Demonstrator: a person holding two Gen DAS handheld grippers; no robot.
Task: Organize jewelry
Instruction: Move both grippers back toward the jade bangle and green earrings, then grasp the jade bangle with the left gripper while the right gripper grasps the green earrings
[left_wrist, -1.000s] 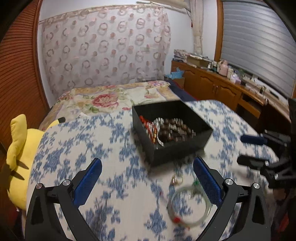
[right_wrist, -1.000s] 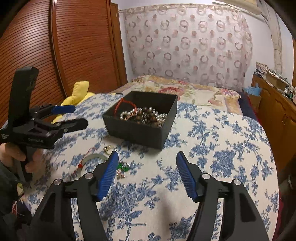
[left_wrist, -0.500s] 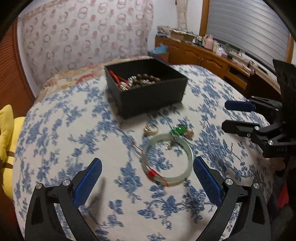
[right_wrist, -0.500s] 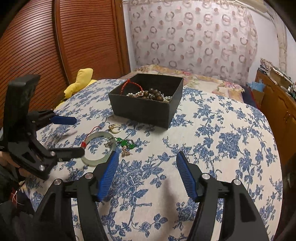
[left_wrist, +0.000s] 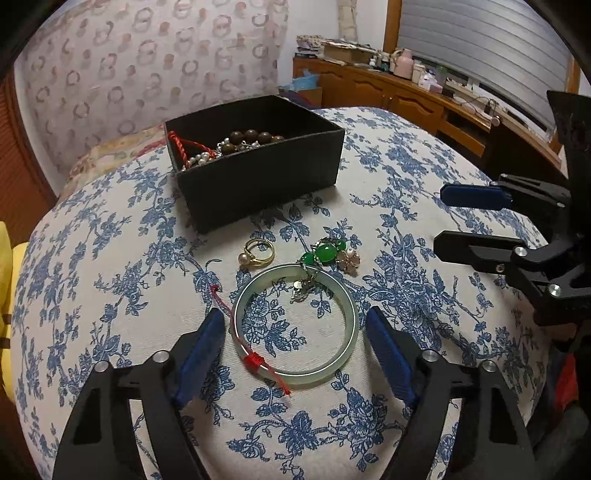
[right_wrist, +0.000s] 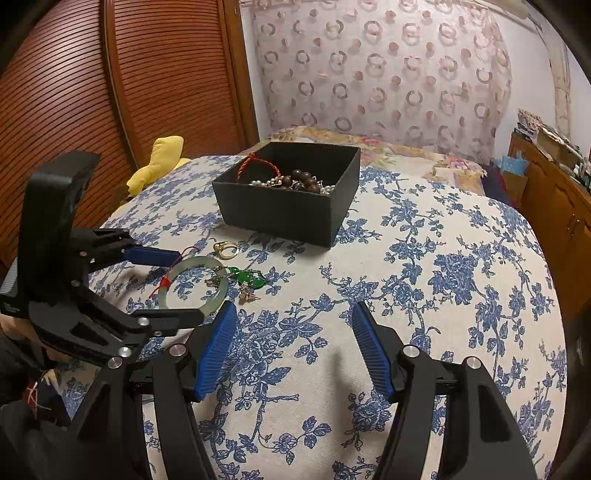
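Left gripper (left_wrist: 295, 328) low in the frame, jaws just narrowed yet spread, flanking pale jade bangle (left_wrist: 295, 325) flat on floral bench (left_wrist: 406, 155), pads apart from it. Right gripper (right_wrist: 293, 321) spread over bare cloth, gripping nothing. Gold ring (left_wrist: 257, 253) and green pendant (left_wrist: 325, 253) just above the bangle. Black box (left_wrist: 258, 177) of beads at upper centre.

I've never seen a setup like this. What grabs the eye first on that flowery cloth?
A pale green bangle with a red cord lies flat between the left gripper's jaws, which have just been closing without touching it yet. Behind it sits an open black box of beads and pearls, with a gold ring and green pendant between.
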